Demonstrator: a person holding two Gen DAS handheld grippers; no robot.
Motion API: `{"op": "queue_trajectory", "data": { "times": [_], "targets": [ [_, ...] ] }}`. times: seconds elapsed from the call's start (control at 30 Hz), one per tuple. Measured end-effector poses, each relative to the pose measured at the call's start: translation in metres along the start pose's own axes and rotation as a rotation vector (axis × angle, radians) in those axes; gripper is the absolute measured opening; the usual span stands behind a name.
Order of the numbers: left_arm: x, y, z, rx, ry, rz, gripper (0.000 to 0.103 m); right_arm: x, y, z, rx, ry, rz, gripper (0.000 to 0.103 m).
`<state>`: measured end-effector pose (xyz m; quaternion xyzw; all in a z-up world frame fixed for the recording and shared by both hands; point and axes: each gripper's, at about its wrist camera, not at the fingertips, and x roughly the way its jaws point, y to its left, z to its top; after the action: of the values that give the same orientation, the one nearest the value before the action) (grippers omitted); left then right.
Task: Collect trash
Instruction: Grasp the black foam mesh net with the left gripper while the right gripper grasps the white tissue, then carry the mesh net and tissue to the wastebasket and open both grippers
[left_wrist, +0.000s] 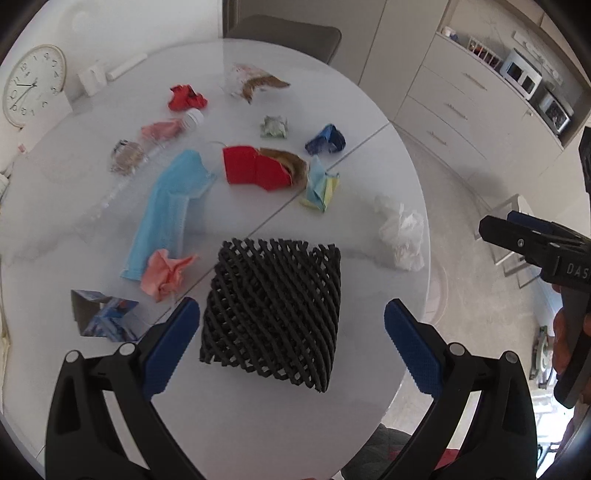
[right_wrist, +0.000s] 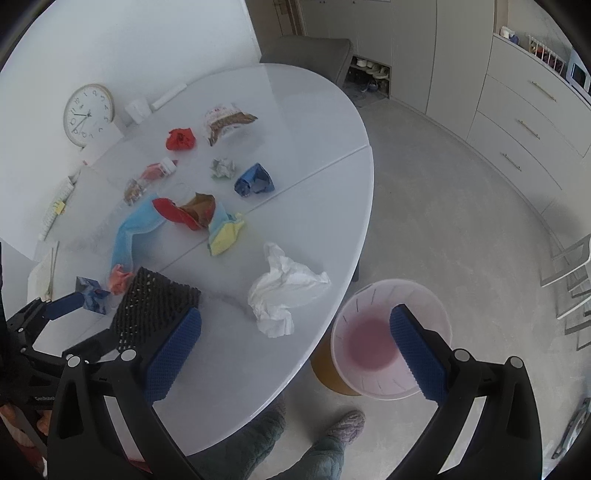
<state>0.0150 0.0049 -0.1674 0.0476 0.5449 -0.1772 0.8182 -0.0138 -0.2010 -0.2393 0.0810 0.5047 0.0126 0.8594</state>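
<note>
A black foam net sleeve (left_wrist: 273, 314) lies on the white round table (left_wrist: 92, 229), between the fingers of my open left gripper (left_wrist: 291, 347); the pads stand apart from it. It also shows in the right wrist view (right_wrist: 155, 306). A crumpled white tissue (right_wrist: 284, 295) lies near the table's right edge, also in the left view (left_wrist: 402, 232). My right gripper (right_wrist: 295, 350) is open and empty above the table edge. A pale pink bin (right_wrist: 380, 339) stands on the floor beside the table, under my right finger.
Other trash on the table: a blue face mask (left_wrist: 162, 210), red carton (left_wrist: 255, 168), pink paper ball (left_wrist: 166, 273), blue wrapper (left_wrist: 325, 142), yellow-blue paper (left_wrist: 319, 184), red ball (left_wrist: 186, 98), plastic bottle (left_wrist: 155, 147). A clock (left_wrist: 33, 85) leans at the back. A chair (right_wrist: 306, 55) stands behind.
</note>
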Motion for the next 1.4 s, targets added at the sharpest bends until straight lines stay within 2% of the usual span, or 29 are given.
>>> {"op": "queue_trajectory", "data": {
  "times": [0.17, 0.23, 0.27, 0.3, 0.37, 0.4, 0.43, 0.47, 0.53, 0.6, 0.67, 0.7, 0.77, 0.87, 0.97, 1.17, 1.3, 1.4],
  "targets": [
    [0.054, -0.008, 0.002, 0.07, 0.099, 0.031, 0.096, 0.023, -0.001, -0.004, 0.04, 0.043, -0.023, 0.101],
    [0.061, -0.008, 0.001, 0.099, 0.114, 0.04, 0.09, 0.034, 0.003, -0.004, 0.047, 0.058, -0.035, 0.101],
    [0.064, -0.009, 0.0, 0.113, 0.121, 0.049, 0.079, 0.038, 0.005, -0.004, 0.051, 0.064, -0.04, 0.101],
    [0.068, -0.009, -0.001, 0.128, 0.136, 0.058, 0.073, 0.044, 0.007, -0.003, 0.059, 0.07, -0.046, 0.101],
    [0.076, -0.006, -0.001, 0.141, 0.172, 0.061, 0.049, 0.057, 0.011, 0.0, 0.075, 0.082, -0.047, 0.101],
    [0.077, -0.003, -0.002, 0.127, 0.179, 0.038, 0.047, 0.064, 0.014, 0.001, 0.082, 0.088, -0.047, 0.101],
    [0.073, 0.0, -0.001, 0.114, 0.173, 0.017, 0.039, 0.07, 0.016, 0.003, 0.082, 0.094, -0.052, 0.101],
    [0.07, 0.003, -0.001, 0.111, 0.164, 0.012, 0.025, 0.078, 0.02, 0.004, 0.077, 0.104, -0.067, 0.101],
    [0.064, 0.006, -0.001, 0.129, 0.156, 0.015, 0.014, 0.089, 0.025, 0.006, 0.068, 0.118, -0.1, 0.101],
    [0.058, 0.013, -0.001, 0.13, 0.14, -0.003, 0.013, 0.099, 0.028, 0.006, 0.067, 0.128, -0.122, 0.091],
    [0.049, 0.02, 0.001, 0.122, 0.12, -0.013, 0.013, 0.107, 0.029, 0.006, 0.072, 0.151, -0.127, 0.064],
    [0.044, 0.023, 0.001, 0.117, 0.11, -0.021, 0.013, 0.109, 0.029, 0.005, 0.074, 0.157, -0.12, 0.057],
    [0.032, 0.028, 0.004, 0.111, 0.089, -0.028, 0.012, 0.11, 0.029, 0.004, 0.075, 0.161, -0.115, 0.027],
    [0.014, 0.028, 0.007, 0.121, 0.053, -0.041, 0.012, 0.102, 0.02, 0.0, 0.105, 0.14, -0.087, 0.022],
    [-0.003, 0.014, 0.006, 0.143, 0.032, -0.076, 0.012, 0.084, 0.005, -0.003, 0.134, 0.111, -0.058, 0.022],
    [-0.007, -0.069, 0.024, 0.213, 0.041, -0.208, 0.012, 0.041, -0.059, -0.019, 0.175, 0.082, -0.105, 0.022],
    [0.013, -0.133, 0.031, 0.241, 0.073, -0.259, 0.013, 0.025, -0.116, -0.032, 0.189, 0.096, -0.135, 0.022],
    [0.043, -0.177, 0.037, 0.223, 0.132, -0.287, 0.013, 0.021, -0.15, -0.037, 0.162, 0.119, -0.132, 0.023]
  ]
}}
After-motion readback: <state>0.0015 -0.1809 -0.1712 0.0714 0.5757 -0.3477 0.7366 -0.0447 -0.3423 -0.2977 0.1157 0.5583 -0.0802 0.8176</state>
